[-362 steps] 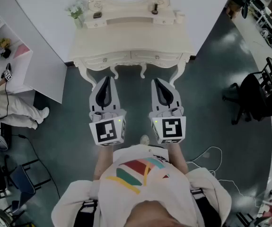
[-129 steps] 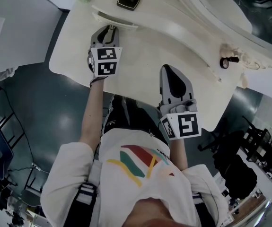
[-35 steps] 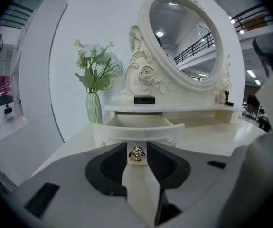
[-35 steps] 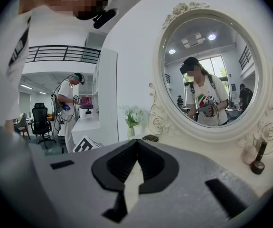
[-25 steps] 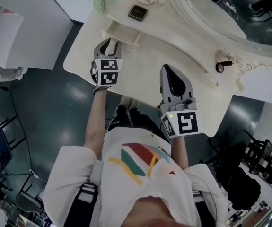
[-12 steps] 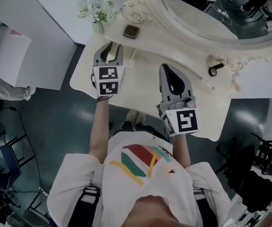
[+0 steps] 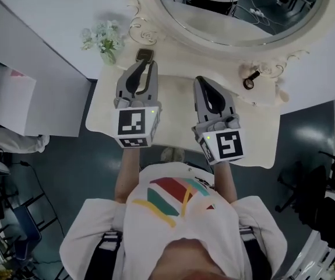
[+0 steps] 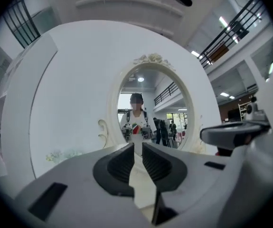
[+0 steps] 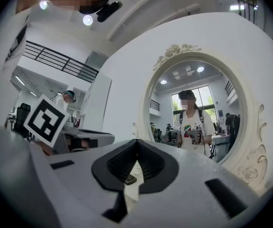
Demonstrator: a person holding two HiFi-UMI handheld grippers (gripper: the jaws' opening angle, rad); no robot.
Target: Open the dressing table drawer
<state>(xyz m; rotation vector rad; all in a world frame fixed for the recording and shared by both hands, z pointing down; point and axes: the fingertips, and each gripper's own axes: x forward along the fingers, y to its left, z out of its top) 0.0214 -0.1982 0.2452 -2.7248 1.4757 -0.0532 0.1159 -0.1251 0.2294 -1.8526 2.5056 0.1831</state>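
Note:
The cream dressing table stands below its oval mirror. Both grippers are held level above the tabletop and point at the mirror. My left gripper covers the left end of the upper tier, so the small drawer there is hidden. Its jaws have just been closing and stand a narrow gap apart with nothing between them. To its right, my right gripper is shut and empty. Each gripper view shows the mirror with the person in it.
A vase of pale flowers and a dark compact sit at the table's back left. A small dark round item lies at the back right. A white cabinet stands left, dark chairs right.
Both grippers have risen from the tabletop, the left one most, lifting away from the pulled-out small drawer. Its jaws are narrower. The head view now takes in most of the mirror.

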